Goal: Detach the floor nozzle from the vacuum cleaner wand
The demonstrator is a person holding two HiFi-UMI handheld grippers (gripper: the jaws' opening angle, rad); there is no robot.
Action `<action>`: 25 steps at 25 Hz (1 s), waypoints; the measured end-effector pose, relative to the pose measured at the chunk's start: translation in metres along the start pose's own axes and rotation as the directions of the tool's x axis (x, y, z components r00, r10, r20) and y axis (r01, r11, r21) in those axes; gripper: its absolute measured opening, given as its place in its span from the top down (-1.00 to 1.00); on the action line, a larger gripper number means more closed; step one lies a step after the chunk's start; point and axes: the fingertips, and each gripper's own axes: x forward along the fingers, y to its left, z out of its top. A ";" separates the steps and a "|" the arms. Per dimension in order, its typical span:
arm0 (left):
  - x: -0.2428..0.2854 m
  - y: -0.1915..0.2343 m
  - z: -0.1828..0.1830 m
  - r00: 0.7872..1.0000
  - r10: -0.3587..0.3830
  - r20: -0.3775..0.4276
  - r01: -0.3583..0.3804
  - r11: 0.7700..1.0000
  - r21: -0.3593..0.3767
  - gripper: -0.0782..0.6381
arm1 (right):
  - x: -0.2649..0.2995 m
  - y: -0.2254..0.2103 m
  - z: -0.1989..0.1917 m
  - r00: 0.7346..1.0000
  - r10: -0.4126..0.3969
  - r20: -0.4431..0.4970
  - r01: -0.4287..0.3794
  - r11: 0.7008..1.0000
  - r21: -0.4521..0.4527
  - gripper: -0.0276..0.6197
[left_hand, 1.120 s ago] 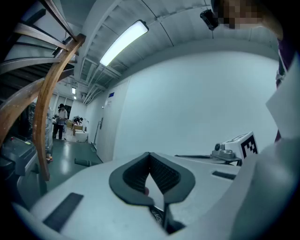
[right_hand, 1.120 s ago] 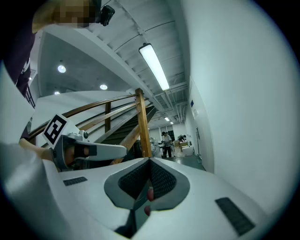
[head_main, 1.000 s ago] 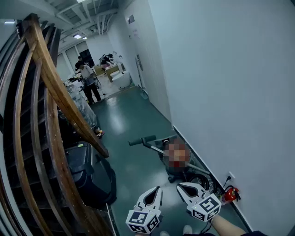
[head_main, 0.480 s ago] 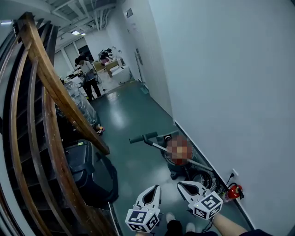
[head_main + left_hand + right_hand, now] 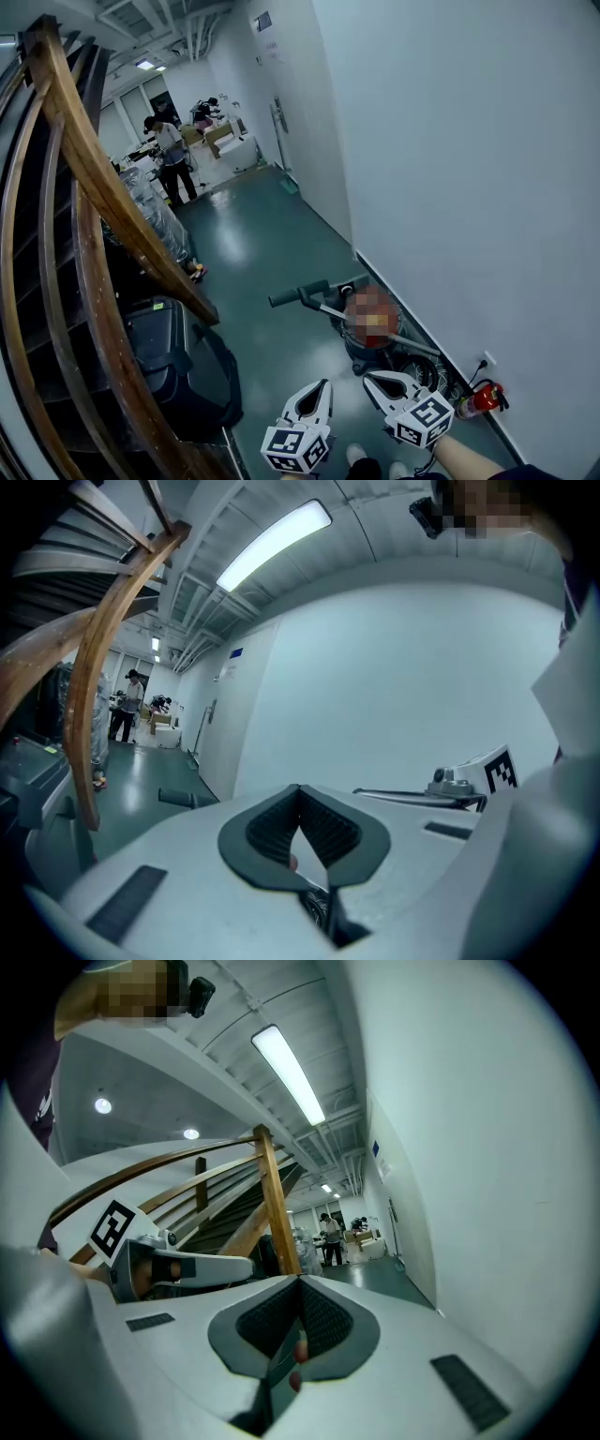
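A canister vacuum cleaner [image 5: 373,352] stands on the green floor by the right wall, partly under a blurred patch. Its metal wand [image 5: 412,343] slants up to the left and ends in a dark crossbar [image 5: 298,294], which looks like the floor nozzle; that dark crossbar [image 5: 178,799] also shows past the jaws in the left gripper view. My left gripper [image 5: 324,383] and right gripper [image 5: 367,378] hang side by side at the bottom of the head view, short of the vacuum. Both are shut with nothing held, and neither touches the vacuum or the wand.
A curved wooden stair railing [image 5: 112,206] fills the left side, with a black case [image 5: 173,361] on the floor beside it. A red fire extinguisher [image 5: 481,399] lies at the wall's foot. Two people [image 5: 169,155] stand far down the corridor.
Both grippers have moved forward along the corridor toward the vacuum, which now sits closer and lower in view. Their jaws have stayed shut.
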 end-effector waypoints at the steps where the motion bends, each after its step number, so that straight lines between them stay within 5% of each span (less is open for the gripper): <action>1: 0.003 0.010 0.001 1.000 -0.002 -0.002 0.002 1.000 -0.008 0.77 | 0.009 0.000 -0.001 1.000 -0.002 -0.008 0.002 1.000 -0.003 0.86; 25: 0.060 0.098 0.012 0.997 -0.056 -0.043 0.055 0.998 -0.035 0.77 | 0.099 -0.040 -0.003 0.996 -0.079 -0.048 0.079 0.997 0.005 0.86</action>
